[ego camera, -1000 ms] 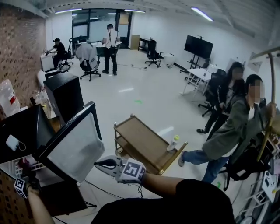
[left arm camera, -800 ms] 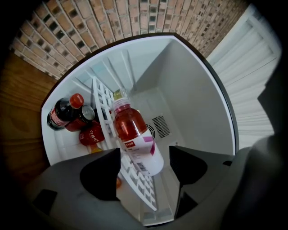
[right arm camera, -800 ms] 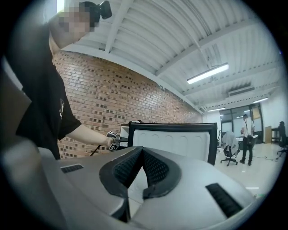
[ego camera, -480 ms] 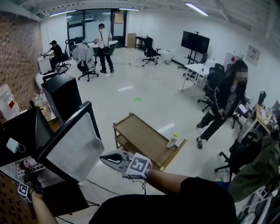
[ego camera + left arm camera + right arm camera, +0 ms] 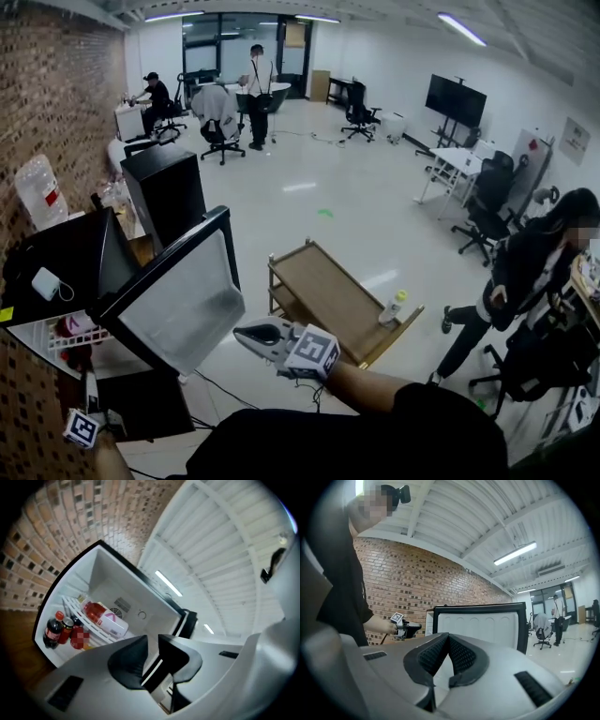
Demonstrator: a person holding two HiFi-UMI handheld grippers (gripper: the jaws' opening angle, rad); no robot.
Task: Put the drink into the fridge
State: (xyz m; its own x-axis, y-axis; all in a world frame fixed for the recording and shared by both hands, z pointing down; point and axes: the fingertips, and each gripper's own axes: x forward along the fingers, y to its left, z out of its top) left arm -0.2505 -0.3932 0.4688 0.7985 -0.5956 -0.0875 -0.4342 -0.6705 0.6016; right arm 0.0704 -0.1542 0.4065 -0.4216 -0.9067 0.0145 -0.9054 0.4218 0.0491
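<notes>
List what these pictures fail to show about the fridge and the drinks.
- Head view: fridge interior mostly hidden behind its casing and door.
- Head view: bottle on the cart too small to read any label.
- Left gripper view: item beside the can blurred by a mosaic patch.

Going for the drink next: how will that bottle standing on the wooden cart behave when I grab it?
The bottle is slim and upright, so a high nudge would probably tip it. It stands near the end of the wooden cart, so a tipped bottle might roll off. It looks like light plastic, likely squashy; its fill I cannot tell.
</notes>
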